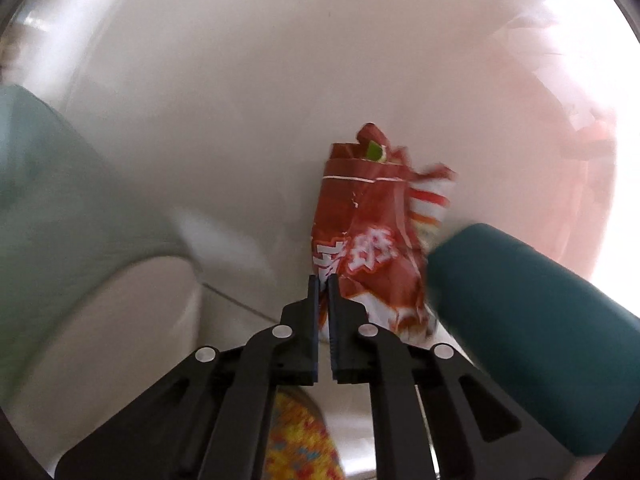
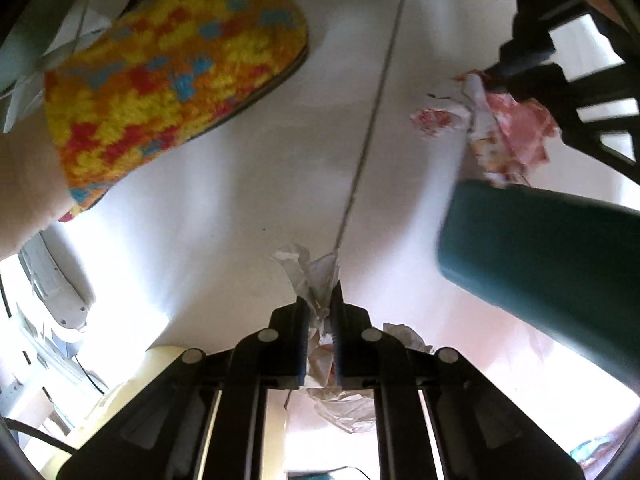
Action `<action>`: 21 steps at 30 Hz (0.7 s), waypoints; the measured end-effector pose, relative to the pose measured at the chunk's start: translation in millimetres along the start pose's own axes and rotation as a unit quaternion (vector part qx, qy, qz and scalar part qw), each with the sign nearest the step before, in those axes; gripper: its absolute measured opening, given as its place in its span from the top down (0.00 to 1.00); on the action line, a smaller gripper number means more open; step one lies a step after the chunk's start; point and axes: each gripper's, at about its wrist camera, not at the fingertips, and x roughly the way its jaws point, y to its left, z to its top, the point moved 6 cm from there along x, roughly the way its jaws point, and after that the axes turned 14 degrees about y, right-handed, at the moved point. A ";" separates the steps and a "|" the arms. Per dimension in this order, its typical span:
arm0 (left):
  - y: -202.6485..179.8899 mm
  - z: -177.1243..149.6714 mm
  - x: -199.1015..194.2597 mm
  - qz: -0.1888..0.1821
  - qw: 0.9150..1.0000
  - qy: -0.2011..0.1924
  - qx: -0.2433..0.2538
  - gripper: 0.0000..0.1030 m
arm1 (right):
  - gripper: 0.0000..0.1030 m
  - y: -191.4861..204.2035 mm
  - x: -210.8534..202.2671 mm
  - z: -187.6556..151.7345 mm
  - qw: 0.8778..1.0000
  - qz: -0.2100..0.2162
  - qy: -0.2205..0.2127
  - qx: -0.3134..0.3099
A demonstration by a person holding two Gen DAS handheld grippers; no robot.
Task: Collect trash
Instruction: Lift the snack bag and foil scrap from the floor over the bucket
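Note:
In the left wrist view my left gripper (image 1: pixel 323 280) points down over the pale tiled floor (image 1: pixel 240 120), shut on the near edge of a crumpled red snack wrapper (image 1: pixel 372 232) with white lettering. In the right wrist view my right gripper (image 2: pixel 320 294) is shut on a crumpled clear plastic wrapper (image 2: pixel 314 272), which bunches out above and below the pads. At the upper right of that view the left gripper (image 2: pixel 498 74) shows with the red and white wrapper (image 2: pixel 508 128) hanging from it.
A teal rounded post (image 1: pixel 520 320) stands just right of the red wrapper and close to both grippers (image 2: pixel 552 272). A person's foot in a yellow, red and blue knitted slipper (image 2: pixel 172 88) is at upper left. A white appliance (image 2: pixel 52 288) lies at the left edge.

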 end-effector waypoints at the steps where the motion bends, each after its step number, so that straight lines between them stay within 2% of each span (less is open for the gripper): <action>1: 0.8 -3.2 -11.4 0.003 1.000 -0.001 0.006 0.96 | 0.90 -1.3 -2.6 -4.6 1.000 -0.006 0.001 0.003; 6: 7.1 -24.0 -67.6 0.021 0.999 -0.020 0.022 0.96 | 0.90 -3.6 -37.0 -22.0 0.998 -0.058 -0.008 0.008; 10: 18.7 -43.5 -108.1 0.039 0.998 -0.034 0.025 0.96 | 0.90 8.2 -63.0 -37.2 0.997 -0.068 -0.019 0.038; 11: 25.3 -50.4 -121.1 0.047 0.998 -0.038 0.024 0.96 | 0.90 20.2 -77.3 -30.2 0.996 -0.069 -0.021 0.045; 13: 43.8 -55.6 -140.4 0.054 0.997 -0.045 0.017 0.97 | 0.90 11.6 -98.4 -41.2 0.994 -0.077 -0.029 0.067; 21: 85.3 -115.2 -241.2 0.032 0.993 -0.114 -0.017 0.97 | 0.90 7.2 -192.8 -88.8 0.980 -0.084 -0.095 0.153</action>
